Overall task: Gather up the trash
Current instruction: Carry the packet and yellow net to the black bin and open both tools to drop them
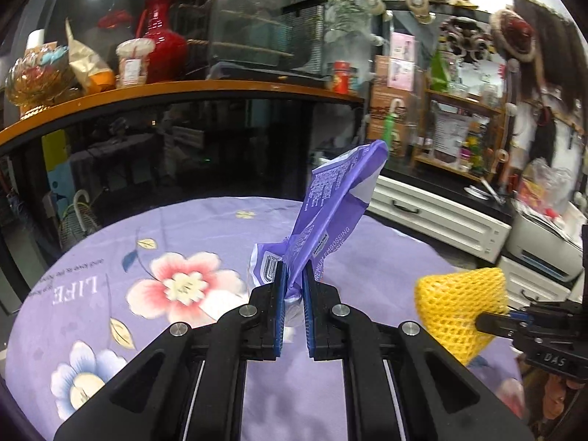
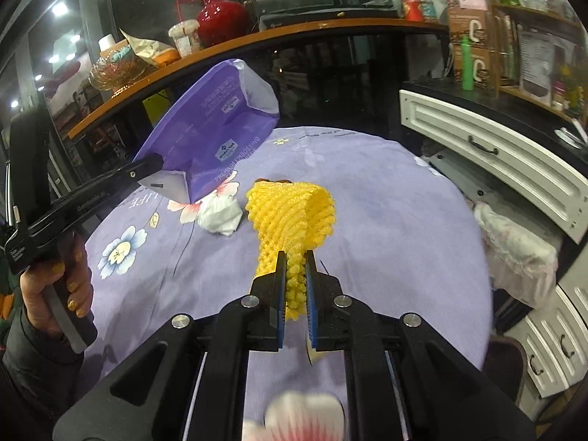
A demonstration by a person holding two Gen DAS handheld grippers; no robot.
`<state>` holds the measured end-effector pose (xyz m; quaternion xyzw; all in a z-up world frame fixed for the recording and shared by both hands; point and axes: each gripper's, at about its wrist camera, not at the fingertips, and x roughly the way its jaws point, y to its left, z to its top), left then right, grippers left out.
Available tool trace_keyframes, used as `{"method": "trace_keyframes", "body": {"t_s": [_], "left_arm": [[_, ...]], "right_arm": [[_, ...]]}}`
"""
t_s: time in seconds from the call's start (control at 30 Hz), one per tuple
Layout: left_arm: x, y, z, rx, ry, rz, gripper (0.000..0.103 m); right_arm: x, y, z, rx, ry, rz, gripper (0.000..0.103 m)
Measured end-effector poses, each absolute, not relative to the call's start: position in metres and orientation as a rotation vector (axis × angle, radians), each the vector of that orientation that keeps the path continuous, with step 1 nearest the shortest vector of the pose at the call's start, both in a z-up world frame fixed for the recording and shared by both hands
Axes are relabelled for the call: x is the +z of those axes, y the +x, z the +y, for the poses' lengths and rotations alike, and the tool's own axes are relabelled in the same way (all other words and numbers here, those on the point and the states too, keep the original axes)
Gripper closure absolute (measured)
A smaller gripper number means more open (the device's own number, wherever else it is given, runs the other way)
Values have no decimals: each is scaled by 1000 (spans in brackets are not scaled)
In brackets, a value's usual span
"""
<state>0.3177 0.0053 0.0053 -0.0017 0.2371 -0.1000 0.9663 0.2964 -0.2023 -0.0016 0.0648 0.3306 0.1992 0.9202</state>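
Trash is already in both tools, lifted clear of the round tabletop (image 2: 386, 198) with its lilac floral cloth. Farthest left in the right wrist view, a hand (image 2: 51, 294) grips the handle of the left tool (image 1: 293, 275), whose pads are clenched on the crumpled lower end of a purple wrapper (image 1: 330, 198). The wrapper's long axis rises from the pinch up and away toward the dark counter front, its open white-lined mouth uppermost.

Between the two tools, a crumpled white tissue (image 2: 220, 217) lies on the cloth, just below the hanging corner of the wrapper and just left of the yellow foam net (image 2: 294, 217). It appears to be the only loose piece left on the cloth.

To the right, the right tool (image 2: 296, 275) is clamped on the narrow end of the foam net, which flares out ahead of the fingers and stands off the cloth.

The tissue lies ahead and to the left of the right tool, and under the left tool's load, so the left hand looks nearer. With both tools full, neither can take it until something is dropped off; no bin is visible.
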Motion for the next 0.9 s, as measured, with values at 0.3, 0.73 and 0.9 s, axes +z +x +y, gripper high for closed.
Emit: {"method": "trace_keyframes", "body": {"t_s": [0.3, 0.73, 0.9], "left_arm": [[4, 263, -60, -331, 11, 495, 94], [-1, 217, -150, -509, 40, 509, 94], [-5, 202, -184, -575, 63, 514, 94]], "right_arm": [[-12, 226, -267, 299, 187, 662, 93], [-53, 152, -366, 78, 247, 698, 93], [-82, 141, -388, 22, 262, 747, 93]]}}
